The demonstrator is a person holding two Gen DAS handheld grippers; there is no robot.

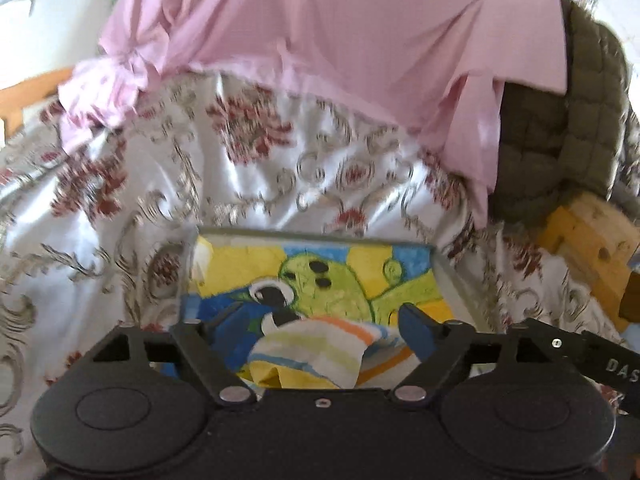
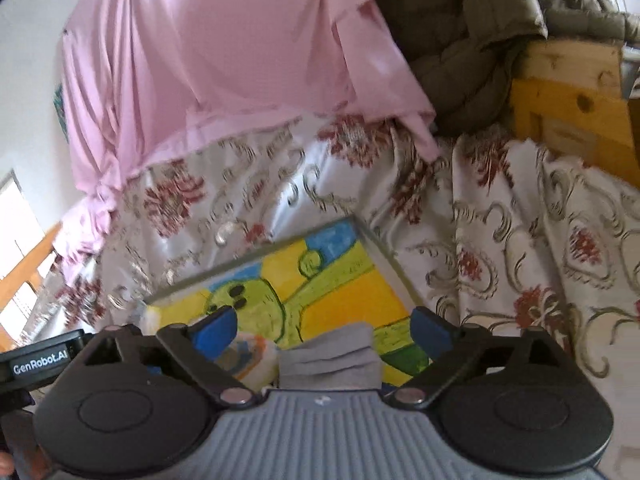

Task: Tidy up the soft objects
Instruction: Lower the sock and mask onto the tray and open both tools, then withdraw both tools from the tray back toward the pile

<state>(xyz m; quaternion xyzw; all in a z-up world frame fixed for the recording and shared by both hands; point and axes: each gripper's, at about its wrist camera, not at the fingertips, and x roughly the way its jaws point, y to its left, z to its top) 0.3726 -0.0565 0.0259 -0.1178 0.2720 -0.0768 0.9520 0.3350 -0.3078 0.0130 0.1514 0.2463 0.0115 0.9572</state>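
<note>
Both the left tool [image 1: 316,320] and the right tool [image 2: 324,326] are spread wide, nothing being pinched. A striped pastel cloth [image 1: 316,350] and a folded grey cloth [image 2: 330,354] are seen lying in the shallow tray with a yellow-and-green cartoon lining [image 2: 384,248] on the floral bedspread [image 1: 100,208]. The loosely dropped striped cloth could be snagged by a tool and dragged over the rim.

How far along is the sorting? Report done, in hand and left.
Done: a striped cloth and a folded grey cloth lie in the tray with the cartoon lining. In hand: nothing; the left gripper and right gripper are open above them. Left: the pink garment and olive quilted jacket lie loose on the floral bedspread.
</note>
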